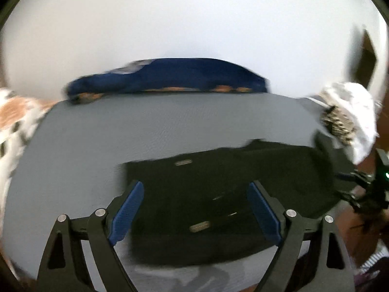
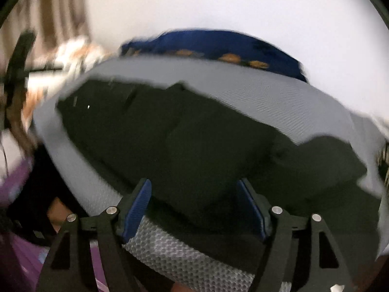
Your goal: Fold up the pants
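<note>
Left wrist view, from left to right: a white, orange-patched cloth (image 1: 17,119), one blue cushion (image 1: 170,76) at the far edge of the grey counter (image 1: 170,121), and a white patterned cloth (image 1: 347,114). One pair of black pants (image 1: 218,175) lies folded below the left gripper (image 1: 194,206), its fingers spread, gripping nothing. Right gripper (image 2: 194,205) fingers likewise stand spread above the pants.
</note>
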The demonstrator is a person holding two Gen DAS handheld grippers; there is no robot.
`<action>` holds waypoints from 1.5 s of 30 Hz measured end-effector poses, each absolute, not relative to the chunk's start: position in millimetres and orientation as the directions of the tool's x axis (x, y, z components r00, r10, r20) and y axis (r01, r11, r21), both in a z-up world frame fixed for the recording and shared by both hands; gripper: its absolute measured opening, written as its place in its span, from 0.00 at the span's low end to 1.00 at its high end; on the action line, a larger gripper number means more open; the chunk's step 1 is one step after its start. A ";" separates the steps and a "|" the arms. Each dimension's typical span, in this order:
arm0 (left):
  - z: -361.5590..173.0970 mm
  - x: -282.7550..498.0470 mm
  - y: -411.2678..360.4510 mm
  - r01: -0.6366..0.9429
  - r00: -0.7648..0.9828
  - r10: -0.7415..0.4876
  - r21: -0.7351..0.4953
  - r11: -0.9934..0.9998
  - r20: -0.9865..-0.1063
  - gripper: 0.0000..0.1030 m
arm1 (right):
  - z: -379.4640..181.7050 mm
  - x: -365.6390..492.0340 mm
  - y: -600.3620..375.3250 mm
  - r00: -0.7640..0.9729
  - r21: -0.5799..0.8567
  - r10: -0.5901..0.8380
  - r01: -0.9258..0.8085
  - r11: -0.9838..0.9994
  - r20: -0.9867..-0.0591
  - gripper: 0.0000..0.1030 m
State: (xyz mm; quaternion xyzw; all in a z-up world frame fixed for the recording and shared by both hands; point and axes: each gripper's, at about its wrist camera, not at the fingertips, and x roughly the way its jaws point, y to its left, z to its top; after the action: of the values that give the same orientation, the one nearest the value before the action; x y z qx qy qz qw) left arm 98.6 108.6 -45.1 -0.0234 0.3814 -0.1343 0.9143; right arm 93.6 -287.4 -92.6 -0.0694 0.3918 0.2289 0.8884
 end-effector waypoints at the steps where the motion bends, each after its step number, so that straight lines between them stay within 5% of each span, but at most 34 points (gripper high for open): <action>1: -45.6 103.4 94.0 0.253 0.663 -0.288 -0.155 0.955 -0.691 0.85 | -90.0 95.0 -303.3 0.606 0.103 0.350 -0.404 0.909 -0.715 0.68; 9: -81.0 130.6 -75.2 0.535 0.442 -0.509 -0.238 0.810 -0.738 0.85 | -67.4 126.2 -398.0 0.649 0.157 0.171 -0.080 0.984 -0.741 0.68; 15: -114.5 119.6 -156.8 0.641 0.350 -0.511 -0.197 0.742 -0.785 0.85 | -80.4 156.7 -495.5 0.624 0.446 0.294 0.099 0.889 -0.724 0.67; 21: -146.3 130.6 -183.6 0.611 0.325 -0.479 -0.205 0.764 -0.815 0.85 | -109.2 184.7 -551.6 0.658 0.631 0.374 0.200 0.750 -0.653 0.65; 32: -165.8 130.6 -184.2 0.608 0.309 -0.525 -0.259 0.750 -0.793 0.85 | -139.8 232.2 -574.0 0.604 0.589 0.353 0.246 0.770 -0.715 0.66; 33: -166.6 130.5 -184.9 0.610 0.308 -0.519 -0.253 0.751 -0.797 0.85 | -143.8 235.8 -575.6 0.596 0.589 0.357 0.251 0.768 -0.719 0.63; 34: -167.1 131.9 -186.9 0.610 0.307 -0.516 -0.251 0.751 -0.800 0.85 | -147.9 239.9 -575.8 0.588 0.602 0.377 0.246 0.760 -0.716 0.40; 36: -166.8 132.7 -186.6 0.608 0.301 -0.521 -0.260 0.750 -0.799 0.85 | -151.6 247.6 -571.6 0.567 0.616 0.417 0.215 0.758 -0.711 0.12; 45: -167.7 133.0 -187.6 0.609 0.295 -0.523 -0.264 0.748 -0.800 0.85 | -89.8 268.4 -529.1 0.606 0.611 0.444 0.090 0.786 -0.660 0.08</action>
State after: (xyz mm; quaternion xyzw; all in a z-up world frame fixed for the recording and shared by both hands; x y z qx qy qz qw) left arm 133.0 -187.6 -167.7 0.0452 0.4782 -0.3523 0.8033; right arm 268.4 -529.1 -89.8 0.3094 0.4310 0.1053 0.8411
